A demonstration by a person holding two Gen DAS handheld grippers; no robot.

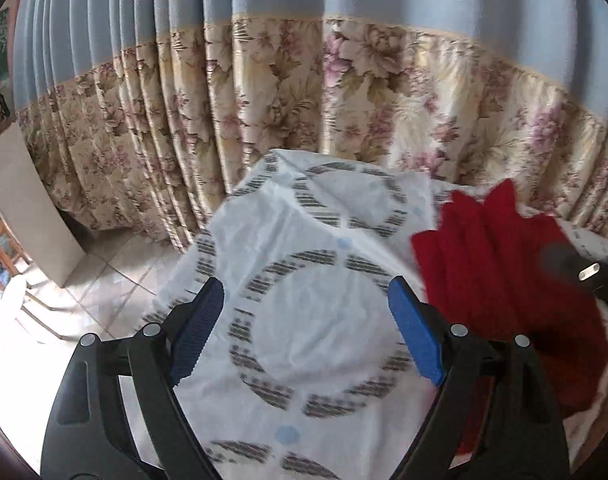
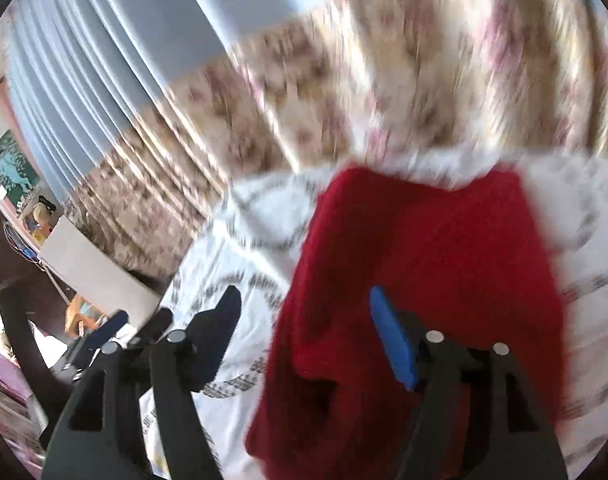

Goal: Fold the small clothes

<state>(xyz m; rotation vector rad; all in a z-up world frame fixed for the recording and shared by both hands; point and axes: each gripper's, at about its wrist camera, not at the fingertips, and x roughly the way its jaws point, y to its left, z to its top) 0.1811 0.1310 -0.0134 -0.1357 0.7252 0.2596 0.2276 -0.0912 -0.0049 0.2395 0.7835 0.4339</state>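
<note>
A red knitted garment (image 1: 499, 280) lies on a table covered with a white cloth with grey rings (image 1: 304, 320). In the left wrist view it lies to the right of my left gripper (image 1: 305, 316), which is open and empty above the bare cloth. In the right wrist view the red garment (image 2: 431, 264) fills the middle. My right gripper (image 2: 304, 320) is open, hovering over the garment's left edge, with its right finger (image 2: 391, 336) above the red knit. This view is blurred by motion.
A floral and blue curtain (image 1: 304, 80) hangs close behind the table. A grey board (image 1: 28, 204) leans at the left over a tiled floor (image 1: 104, 276). Part of the other gripper (image 1: 583, 272) shows at the right edge.
</note>
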